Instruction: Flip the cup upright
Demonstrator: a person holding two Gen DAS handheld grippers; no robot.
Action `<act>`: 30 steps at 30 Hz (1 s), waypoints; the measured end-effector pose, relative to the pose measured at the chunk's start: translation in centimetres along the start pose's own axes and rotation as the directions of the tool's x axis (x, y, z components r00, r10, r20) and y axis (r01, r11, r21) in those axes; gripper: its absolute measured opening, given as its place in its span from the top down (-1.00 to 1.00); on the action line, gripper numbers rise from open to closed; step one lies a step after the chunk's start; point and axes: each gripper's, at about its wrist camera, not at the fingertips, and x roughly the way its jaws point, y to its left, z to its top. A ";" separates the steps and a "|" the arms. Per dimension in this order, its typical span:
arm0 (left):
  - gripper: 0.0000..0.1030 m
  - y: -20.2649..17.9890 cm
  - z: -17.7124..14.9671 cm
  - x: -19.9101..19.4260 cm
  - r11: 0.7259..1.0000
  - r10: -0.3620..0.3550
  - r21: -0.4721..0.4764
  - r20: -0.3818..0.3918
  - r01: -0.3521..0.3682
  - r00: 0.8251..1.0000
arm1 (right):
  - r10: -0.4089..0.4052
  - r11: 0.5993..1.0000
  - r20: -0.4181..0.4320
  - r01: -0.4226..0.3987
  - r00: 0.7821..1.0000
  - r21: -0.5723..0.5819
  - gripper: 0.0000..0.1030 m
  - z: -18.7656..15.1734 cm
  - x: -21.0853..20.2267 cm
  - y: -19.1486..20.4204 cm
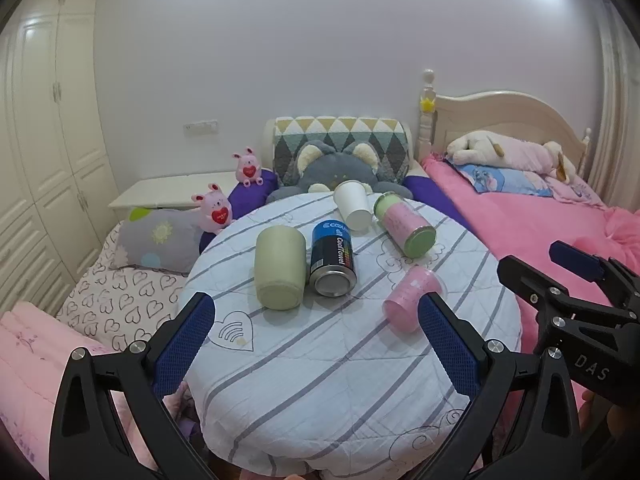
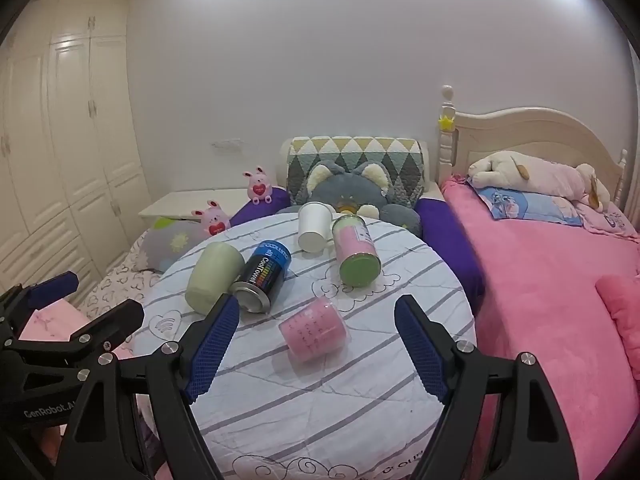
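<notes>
Several containers lie on their sides on a round table covered in striped cloth [image 1: 320, 360] [image 2: 320, 380]. A pale green cup [image 1: 280, 268] [image 2: 214, 276] lies at the left, next to a blue and black can [image 1: 333, 258] [image 2: 264, 276]. A white paper cup [image 1: 353, 205] [image 2: 314, 227] and a pink and green canister [image 1: 404, 224] [image 2: 357, 255] lie farther back. A small pink cup [image 1: 412, 298] [image 2: 314, 328] lies nearest. My left gripper [image 1: 316, 324] is open and empty above the near table. My right gripper [image 2: 318, 328] is open and empty, its fingers either side of the pink cup but nearer than it; it also shows in the left wrist view [image 1: 568, 276].
Beds surround the table: pink bedding [image 2: 540, 280] at the right, heart-print bedding [image 1: 120, 300] at the left. A grey plush [image 1: 340, 168], pink plush toys [image 1: 216, 208], pillows and a headboard stand behind. A white wardrobe [image 1: 48, 140] fills the left wall.
</notes>
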 end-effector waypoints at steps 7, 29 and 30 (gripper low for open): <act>-0.99 -0.2 0.2 1.8 1.000 0.004 0.015 -0.028 -0.004 1.000 | -0.034 0.999 -0.008 0.034 0.999 0.003 -0.58 -0.1 0.8 0.0; -0.99 -0.1 0.3 5.3 0.998 0.059 0.018 -0.092 -0.057 0.994 | -0.036 0.999 -0.032 0.036 0.999 0.003 -0.58 0.4 3.1 -0.1; -0.99 -0.2 0.4 5.5 0.998 0.059 0.019 -0.094 -0.058 0.994 | -0.034 0.999 -0.034 0.034 0.999 0.005 -0.58 0.4 3.2 -0.1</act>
